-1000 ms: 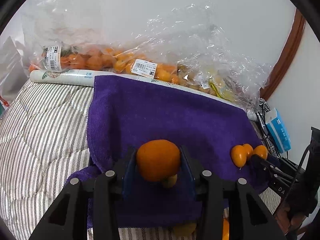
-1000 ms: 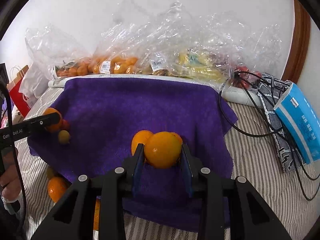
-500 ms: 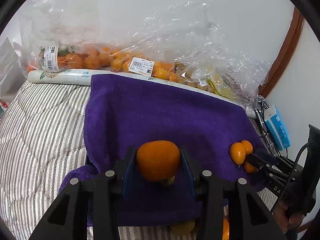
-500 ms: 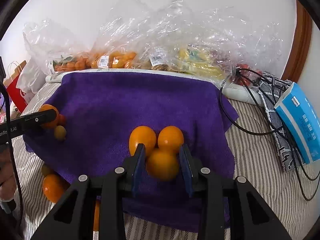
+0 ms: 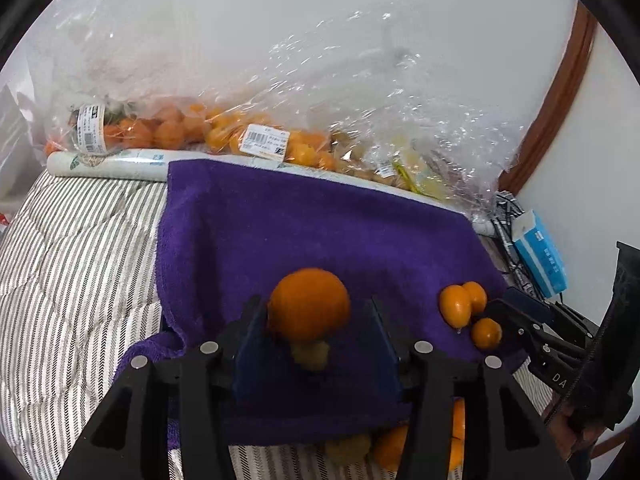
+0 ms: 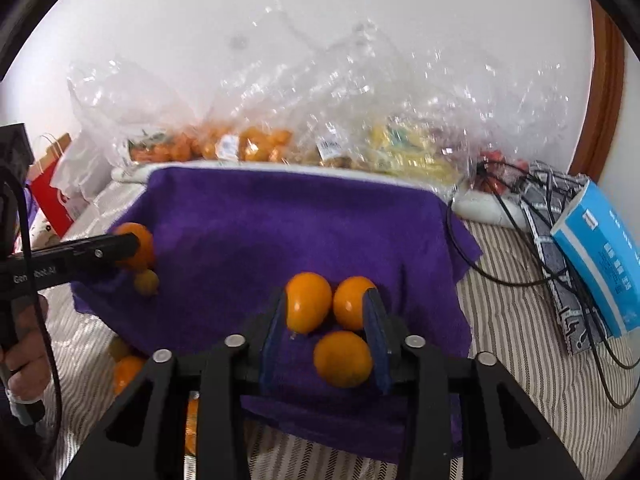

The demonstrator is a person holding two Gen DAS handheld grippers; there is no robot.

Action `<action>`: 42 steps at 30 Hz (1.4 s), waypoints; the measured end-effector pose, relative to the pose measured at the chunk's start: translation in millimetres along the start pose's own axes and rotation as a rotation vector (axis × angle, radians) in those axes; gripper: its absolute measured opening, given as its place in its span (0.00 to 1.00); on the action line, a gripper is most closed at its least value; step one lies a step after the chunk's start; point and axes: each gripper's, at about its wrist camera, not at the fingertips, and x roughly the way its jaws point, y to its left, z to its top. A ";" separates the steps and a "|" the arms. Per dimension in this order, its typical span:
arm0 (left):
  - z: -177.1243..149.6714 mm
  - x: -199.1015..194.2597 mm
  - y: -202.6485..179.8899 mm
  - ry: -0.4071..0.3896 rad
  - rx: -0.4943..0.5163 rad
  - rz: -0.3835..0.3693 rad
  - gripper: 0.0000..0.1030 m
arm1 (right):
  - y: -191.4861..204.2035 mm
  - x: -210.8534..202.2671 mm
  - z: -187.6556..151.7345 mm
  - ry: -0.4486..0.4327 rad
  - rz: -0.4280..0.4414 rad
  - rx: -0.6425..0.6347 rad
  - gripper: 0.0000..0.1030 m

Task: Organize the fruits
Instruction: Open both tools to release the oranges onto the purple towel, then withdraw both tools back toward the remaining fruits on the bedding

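On the purple towel [image 6: 280, 220], the right hand-held gripper [image 6: 326, 344] stands spread around a loose orange [image 6: 343, 359] touching two others. Far left, the left hand-held gripper [image 5: 310, 332] appears spread beside a tangerine [image 5: 308, 304], which could roll off the towel's soft near edge.

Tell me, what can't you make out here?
- Left wrist view: small fruit under the orange, half hidden and blurred.
- Left wrist view: fruits off the towel's near edge, partly covered by the left gripper.
- Right wrist view: bagged fruit, motion-blurred.
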 end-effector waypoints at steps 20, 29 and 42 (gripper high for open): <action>1.1 -53.6 -17.5 -0.048 0.063 0.021 0.49 | 28.7 -61.0 6.0 -0.080 -0.035 0.015 0.45; -26.8 -84.8 8.6 -0.029 0.036 0.097 0.50 | 49.6 -71.8 -17.5 -0.030 0.015 0.070 0.46; -72.6 -112.7 48.1 -0.005 -0.025 0.122 0.50 | 76.0 -54.1 -69.5 0.062 -0.006 0.028 0.39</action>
